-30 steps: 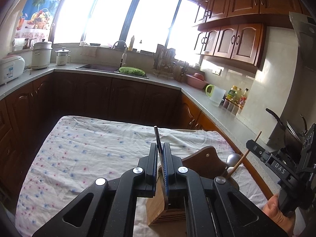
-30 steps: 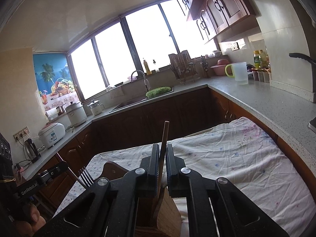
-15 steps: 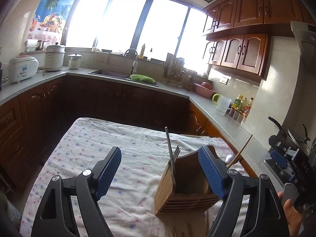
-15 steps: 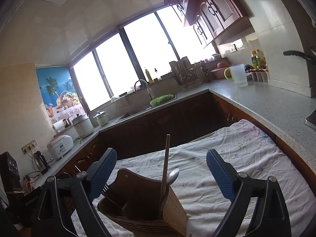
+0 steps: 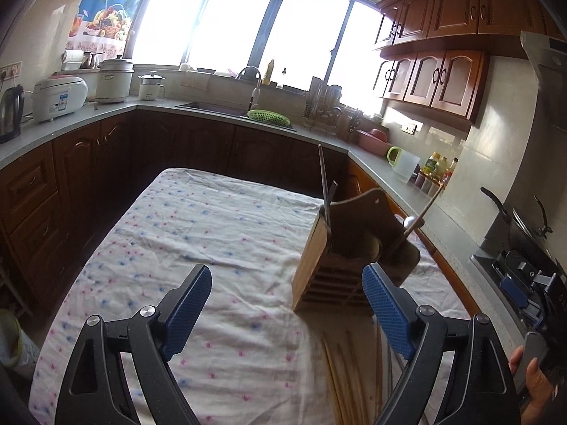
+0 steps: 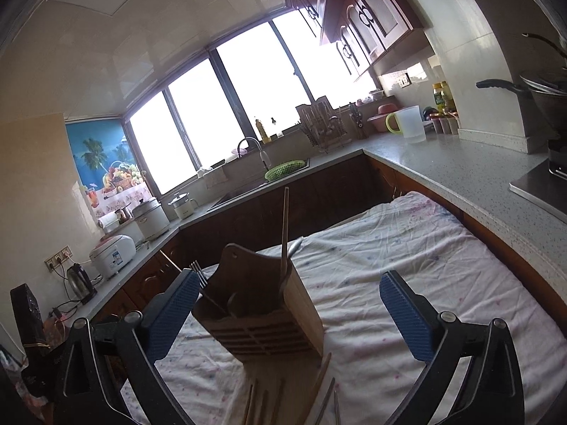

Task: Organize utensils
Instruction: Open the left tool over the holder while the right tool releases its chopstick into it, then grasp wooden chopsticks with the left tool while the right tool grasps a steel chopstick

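A wooden utensil holder (image 5: 340, 265) stands on the cloth-covered table (image 5: 212, 241); it also shows in the right wrist view (image 6: 262, 315). A dark chopstick (image 5: 324, 184), a fork, a spoon and a wooden chopstick (image 6: 284, 226) stand in it. Loose chopsticks (image 5: 340, 372) lie on the table in front of it, also in the right wrist view (image 6: 319, 386). My left gripper (image 5: 287, 315) is open and empty, back from the holder. My right gripper (image 6: 290, 318) is open and empty, its jaws on either side of the holder but nearer the camera.
Grey counters (image 6: 460, 170) with dark wood cabinets run round the table on three sides. A sink (image 5: 226, 108) with a green basket is at the back. A rice cooker (image 5: 60, 97), a kettle, a jug (image 6: 411, 122) and a pan (image 5: 521, 219) stand on the counters.
Both grippers were shut on chopsticks over the holder, opened, and left them standing in it. Both have since drawn back and down, bringing the loose chopsticks on the table into view.
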Demonstrator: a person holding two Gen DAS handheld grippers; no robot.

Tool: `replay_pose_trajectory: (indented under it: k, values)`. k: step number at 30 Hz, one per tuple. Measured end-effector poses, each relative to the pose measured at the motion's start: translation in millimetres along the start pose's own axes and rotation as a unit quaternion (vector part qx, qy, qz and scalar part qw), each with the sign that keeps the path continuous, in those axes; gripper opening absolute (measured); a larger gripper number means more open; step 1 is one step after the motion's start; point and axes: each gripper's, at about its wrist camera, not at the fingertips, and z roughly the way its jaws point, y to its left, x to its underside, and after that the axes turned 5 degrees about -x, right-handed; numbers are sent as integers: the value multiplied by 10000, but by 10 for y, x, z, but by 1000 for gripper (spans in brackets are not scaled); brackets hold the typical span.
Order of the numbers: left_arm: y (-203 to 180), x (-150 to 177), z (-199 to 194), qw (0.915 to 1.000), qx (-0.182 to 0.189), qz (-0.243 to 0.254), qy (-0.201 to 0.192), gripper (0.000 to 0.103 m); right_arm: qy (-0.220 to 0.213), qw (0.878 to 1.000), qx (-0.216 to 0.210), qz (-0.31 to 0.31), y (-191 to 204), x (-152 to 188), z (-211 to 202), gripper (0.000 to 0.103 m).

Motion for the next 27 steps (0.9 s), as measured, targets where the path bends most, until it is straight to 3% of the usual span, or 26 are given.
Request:
replay_pose_trajectory:
  k: [14, 27]
  values:
    - [52, 349, -114, 9984, -61, -100, 551, 87, 564, 9977, 376, -67, -120, 548, -321, 102]
    - [-246, 487, 219, 9910, -242, 300, 1281, 86, 988, 9935, 559, 111, -320, 799, -311, 102]
